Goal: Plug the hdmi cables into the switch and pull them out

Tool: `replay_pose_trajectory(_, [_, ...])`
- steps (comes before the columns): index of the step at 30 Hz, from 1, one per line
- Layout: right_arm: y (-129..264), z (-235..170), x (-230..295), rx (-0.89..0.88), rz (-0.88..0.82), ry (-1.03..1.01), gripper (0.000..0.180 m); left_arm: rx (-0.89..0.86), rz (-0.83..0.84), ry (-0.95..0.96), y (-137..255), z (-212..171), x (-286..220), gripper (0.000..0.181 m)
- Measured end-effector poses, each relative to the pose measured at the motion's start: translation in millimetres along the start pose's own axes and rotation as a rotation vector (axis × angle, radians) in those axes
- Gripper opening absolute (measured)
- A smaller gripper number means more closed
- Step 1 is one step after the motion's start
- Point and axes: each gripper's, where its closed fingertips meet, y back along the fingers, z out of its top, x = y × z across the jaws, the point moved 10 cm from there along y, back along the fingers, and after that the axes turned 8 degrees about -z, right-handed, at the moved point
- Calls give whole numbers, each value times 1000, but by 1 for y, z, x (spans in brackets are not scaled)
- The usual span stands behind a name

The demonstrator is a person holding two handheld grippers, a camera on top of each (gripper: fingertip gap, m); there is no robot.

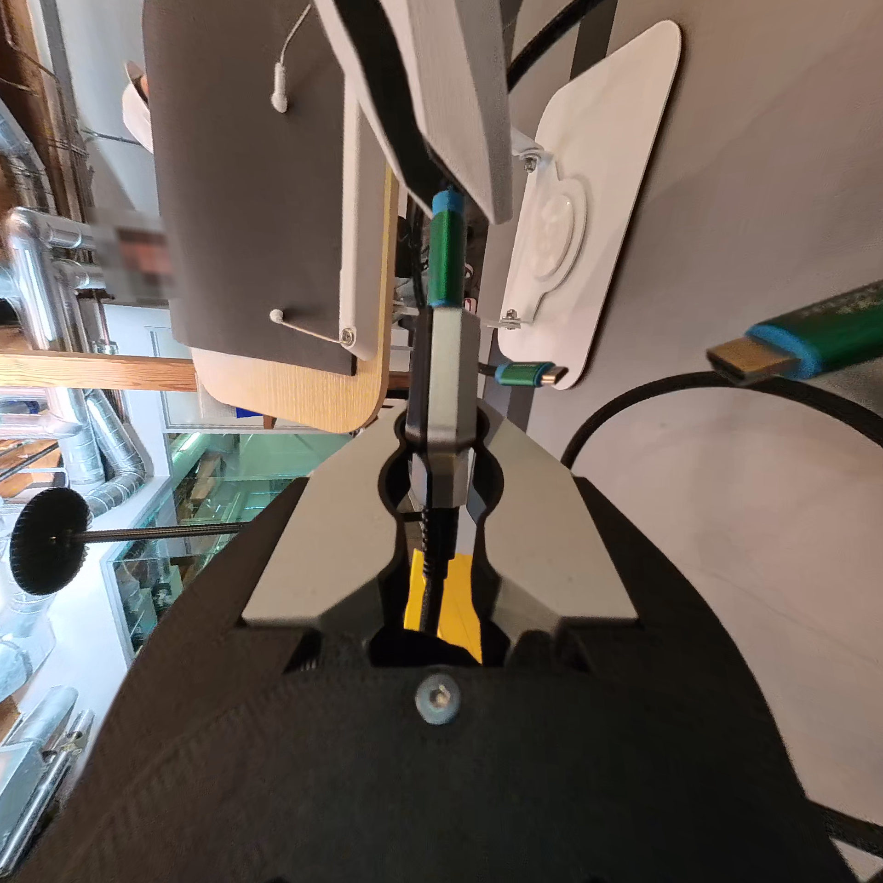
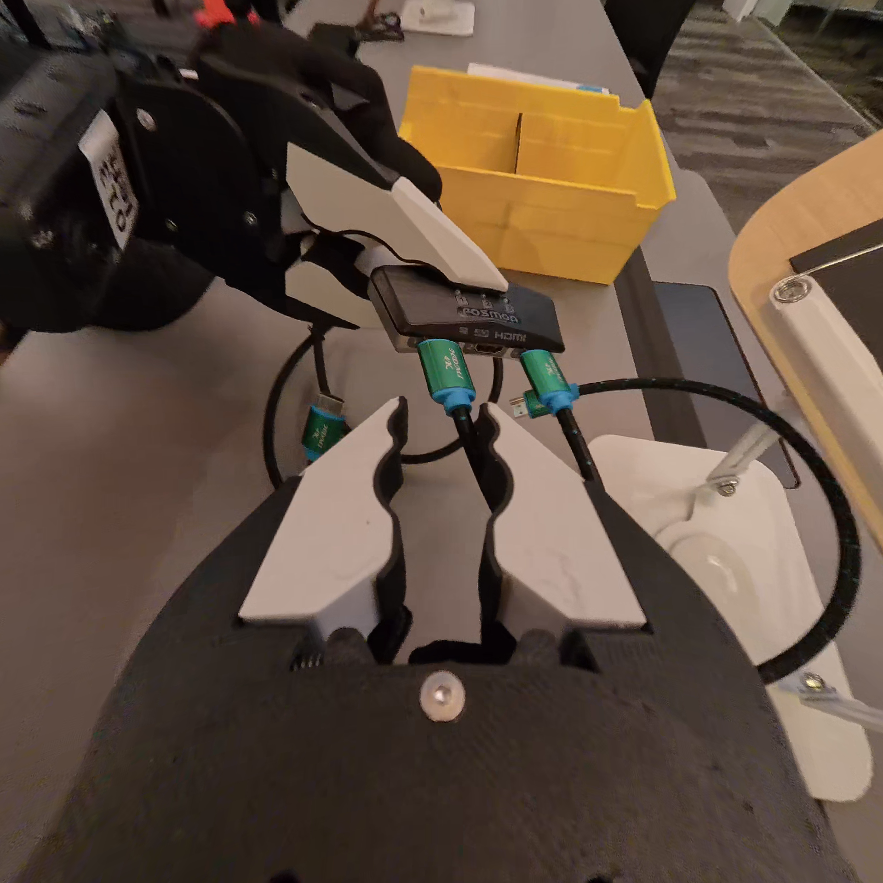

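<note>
Green plugs (image 2: 444, 372) sit in two switch (image 2: 466, 313) ports — middle port empty. My left gripper (image 2: 382, 267) clamps the switch; my right gripper (image 2: 442, 420) gapes around one cable, a third plug (image 2: 322, 425) waiting on the counter (image 2: 119, 430).

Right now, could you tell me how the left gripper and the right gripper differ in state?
The left gripper is shut on the switch, holding it up off the table; the right gripper is open and grips nothing, though one plugged-in cable runs between its fingers. Both have white fingers on black bodies.
</note>
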Motion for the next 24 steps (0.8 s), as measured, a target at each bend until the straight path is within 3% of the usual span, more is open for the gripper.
replay_pose_trajectory(2, [-1,-1,-1,8,-31,26,15,-9,-2,4,0,0,-1,19])
replay_pose_trajectory(11, [3,-3,-1,-10,19,10,14,-37,-33,37,2,0,-3,19])
replay_pose_trajectory(15, [16,-4,-6,-40,25,-49,47,-33,-19,54,2,-4,-2,20])
replay_pose_trajectory(20, [53,-5,-18,-140,3,-87,46,-52,16,47,7,-8,1,19])
replay_pose_trajectory(24, [56,-7,-14,-132,33,-53,50,-107,44,0,12,-1,1,19])
